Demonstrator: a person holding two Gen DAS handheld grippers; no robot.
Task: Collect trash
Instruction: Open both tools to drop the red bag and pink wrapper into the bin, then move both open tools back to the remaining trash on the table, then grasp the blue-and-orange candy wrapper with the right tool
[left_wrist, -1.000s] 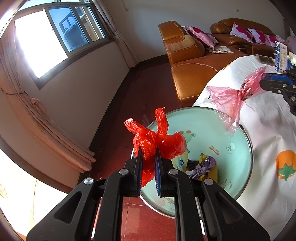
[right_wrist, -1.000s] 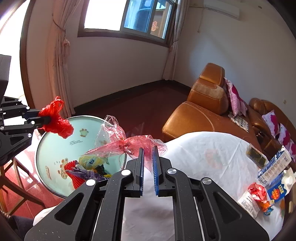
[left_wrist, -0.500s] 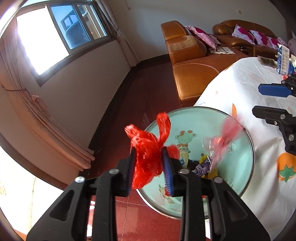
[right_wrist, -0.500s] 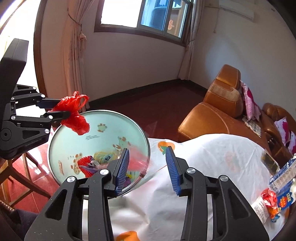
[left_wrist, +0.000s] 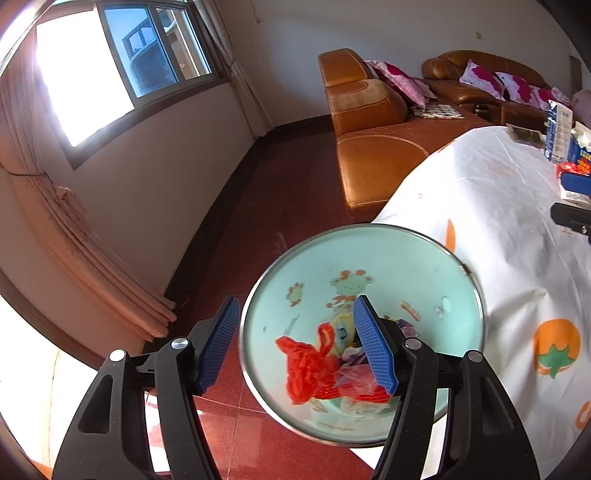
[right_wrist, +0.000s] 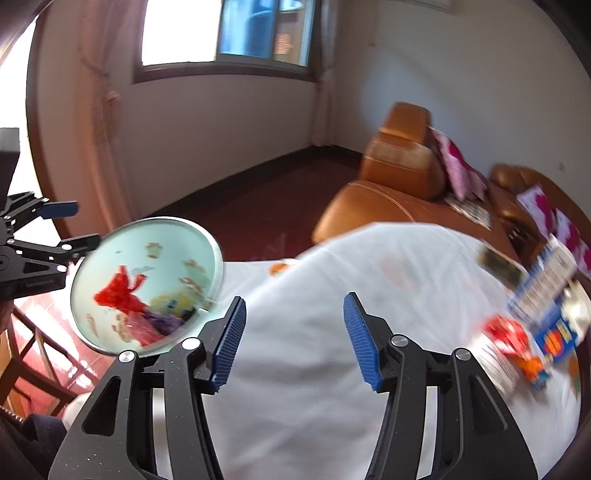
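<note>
A round mint-green bin (left_wrist: 388, 258) with cartoon prints stands beside the table; it also shows in the right wrist view (right_wrist: 162, 236). A red plastic bag (left_wrist: 306, 365) lies inside it on other wrappers, with a pink bag (left_wrist: 354, 380) beside it; the red bag also shows in the right wrist view (right_wrist: 118, 295). My left gripper (left_wrist: 297, 343) is open and empty above the bin's near rim. My right gripper (right_wrist: 291, 332) is open and empty over the white tablecloth (right_wrist: 314, 369). More trash, a milk carton (right_wrist: 546, 280) and red wrappers (right_wrist: 509, 336), lies at the table's right.
An orange leather sofa (left_wrist: 369, 122) with pink cushions stands behind the table. Red tile floor (left_wrist: 258, 206) and a curtained window (left_wrist: 122, 70) lie to the left. A wooden chair frame (right_wrist: 33, 354) is beside the bin.
Both grippers opened. The red bag dropped from my left gripper into the bin, and the pink bag from my right gripper fell in too. My right gripper swung right over the table.
</note>
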